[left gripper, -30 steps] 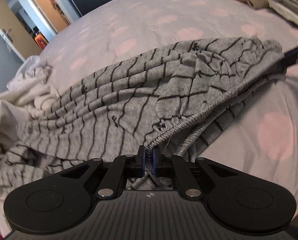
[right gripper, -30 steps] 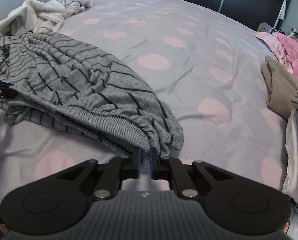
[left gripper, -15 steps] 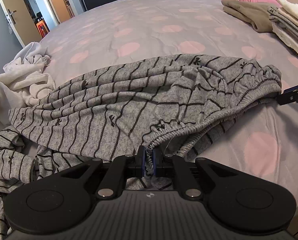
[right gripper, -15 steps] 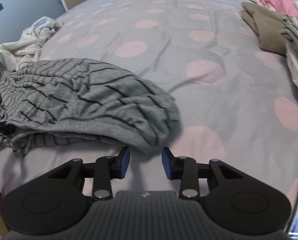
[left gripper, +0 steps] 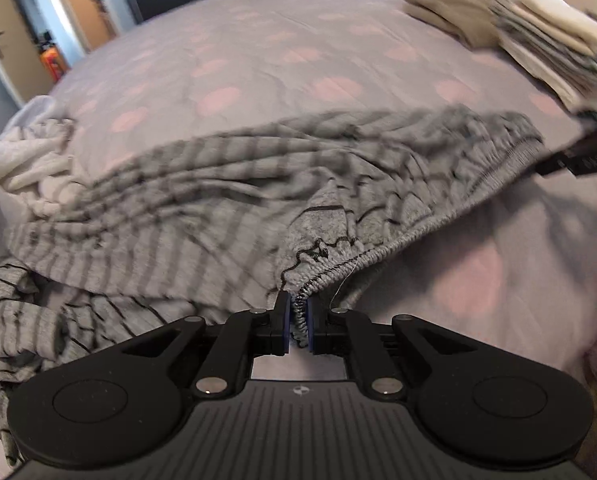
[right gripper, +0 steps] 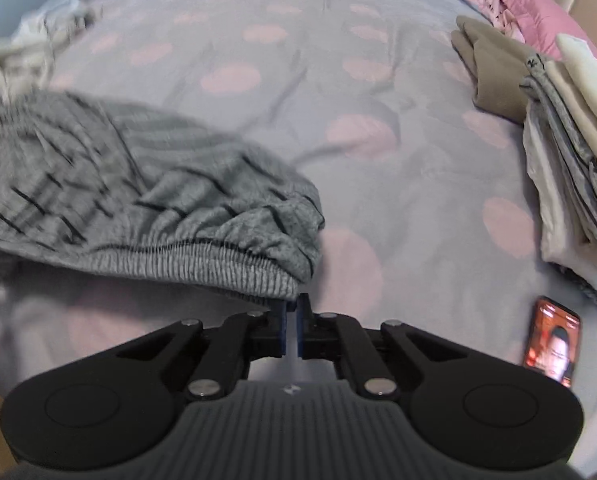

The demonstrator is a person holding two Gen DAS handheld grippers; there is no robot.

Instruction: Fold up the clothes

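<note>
Left view: left gripper [left gripper: 297, 316] clamped on the waistband of grey striped trousers [left gripper: 226, 200], which lie across the bed [left gripper: 298, 60], legs trailing left, waistband running right. Right view: right gripper [right gripper: 291, 322] has just closed, apparently pinching the band's other corner; trousers [right gripper: 146, 196] extend left.

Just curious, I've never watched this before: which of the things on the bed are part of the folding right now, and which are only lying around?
In use: striped grey trousers, left gripper, right gripper.
Lying about: folded pile, phone, pink pillow, white clothes.
</note>
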